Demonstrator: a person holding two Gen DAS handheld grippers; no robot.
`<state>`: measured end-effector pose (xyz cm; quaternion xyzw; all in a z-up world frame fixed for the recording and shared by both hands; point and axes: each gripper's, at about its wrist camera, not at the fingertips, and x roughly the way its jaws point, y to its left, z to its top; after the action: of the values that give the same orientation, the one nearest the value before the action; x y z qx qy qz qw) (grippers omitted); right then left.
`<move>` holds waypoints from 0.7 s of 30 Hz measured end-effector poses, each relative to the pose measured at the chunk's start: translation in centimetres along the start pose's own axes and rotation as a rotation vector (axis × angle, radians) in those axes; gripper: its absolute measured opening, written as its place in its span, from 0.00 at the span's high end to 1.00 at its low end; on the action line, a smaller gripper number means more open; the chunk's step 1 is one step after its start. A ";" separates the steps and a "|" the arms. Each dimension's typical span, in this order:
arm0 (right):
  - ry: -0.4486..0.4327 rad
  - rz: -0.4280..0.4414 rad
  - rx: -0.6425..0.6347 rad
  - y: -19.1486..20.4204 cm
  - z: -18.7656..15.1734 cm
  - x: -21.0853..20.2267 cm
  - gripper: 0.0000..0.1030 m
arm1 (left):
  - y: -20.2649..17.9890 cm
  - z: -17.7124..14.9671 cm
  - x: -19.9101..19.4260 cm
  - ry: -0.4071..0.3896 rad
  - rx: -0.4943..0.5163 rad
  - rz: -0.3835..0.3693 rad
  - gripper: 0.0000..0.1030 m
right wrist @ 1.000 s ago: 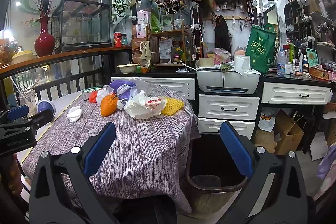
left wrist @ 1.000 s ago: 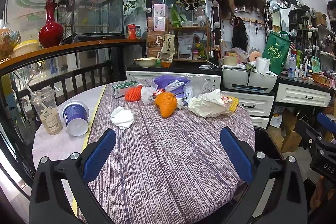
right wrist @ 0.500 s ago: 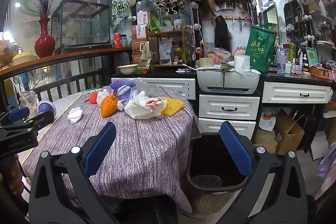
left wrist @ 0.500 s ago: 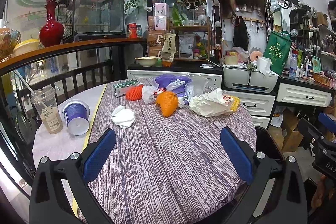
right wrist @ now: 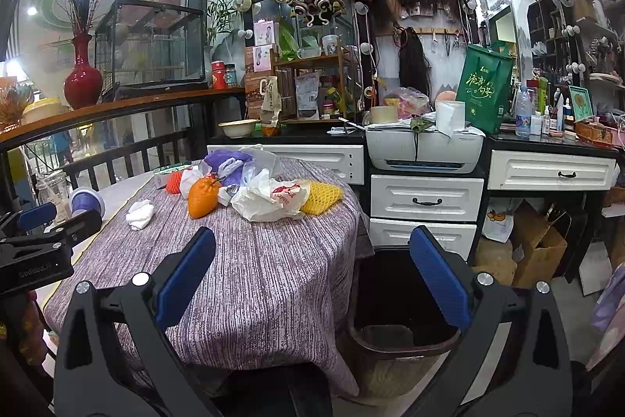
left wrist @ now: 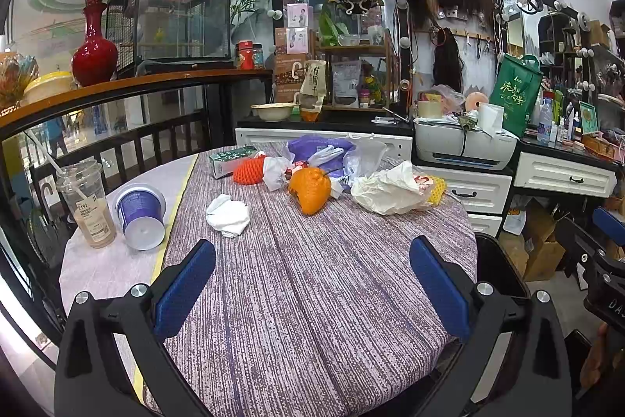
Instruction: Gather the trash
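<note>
Trash lies at the far side of a round table with a purple striped cloth (left wrist: 312, 280): a crumpled white tissue (left wrist: 228, 215), an orange foam fruit net (left wrist: 311, 189), a white plastic bag (left wrist: 386, 188), a yellow net (right wrist: 322, 197), a purple bag (left wrist: 318, 147) and a green carton (left wrist: 230, 161). A dark trash bin (right wrist: 394, 307) stands on the floor right of the table. My left gripper (left wrist: 312, 294) is open and empty over the table's near part. My right gripper (right wrist: 312, 294) is open and empty, above the table edge and the bin.
A plastic drink cup with a straw (left wrist: 88, 204) and a tipped blue tub (left wrist: 140, 213) sit on the table's left side. White drawers (right wrist: 425, 200) and a printer (right wrist: 424, 147) stand behind. Cardboard boxes (right wrist: 539, 245) lie on the floor at right.
Both views have shifted only slightly; the trash and the open grippers stand as before.
</note>
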<state>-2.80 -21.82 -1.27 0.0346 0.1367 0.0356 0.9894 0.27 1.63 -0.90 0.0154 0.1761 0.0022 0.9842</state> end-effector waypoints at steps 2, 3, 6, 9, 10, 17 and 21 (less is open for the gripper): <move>0.001 0.001 0.000 0.0 0.0 0.0 0.05 | -0.1 0.2 0.0 0.000 -0.001 -0.001 0.05; 0.001 0.000 0.000 0.0 0.0 0.0 0.05 | -0.1 0.2 0.0 0.000 0.000 -0.001 0.05; 0.002 0.000 0.002 0.0 0.0 0.0 0.05 | 0.0 0.1 0.0 0.002 -0.001 -0.001 0.05; 0.006 0.002 0.001 0.0 -0.1 0.1 0.05 | 0.0 0.1 0.0 0.001 0.001 0.000 0.05; 0.006 0.002 0.002 0.0 -0.1 0.1 0.05 | -0.1 0.1 0.0 0.001 -0.001 -0.002 0.05; 0.010 0.003 0.001 0.0 -0.2 0.2 0.05 | -0.1 0.2 0.0 0.003 0.000 -0.001 0.05; 0.013 -0.001 0.004 0.0 -0.3 0.3 0.05 | 0.1 -0.3 0.4 0.010 0.001 0.005 0.05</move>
<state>-2.58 -21.78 -1.62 0.0362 0.1434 0.0349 0.9884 0.56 1.79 -1.36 0.0165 0.1811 0.0047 0.9833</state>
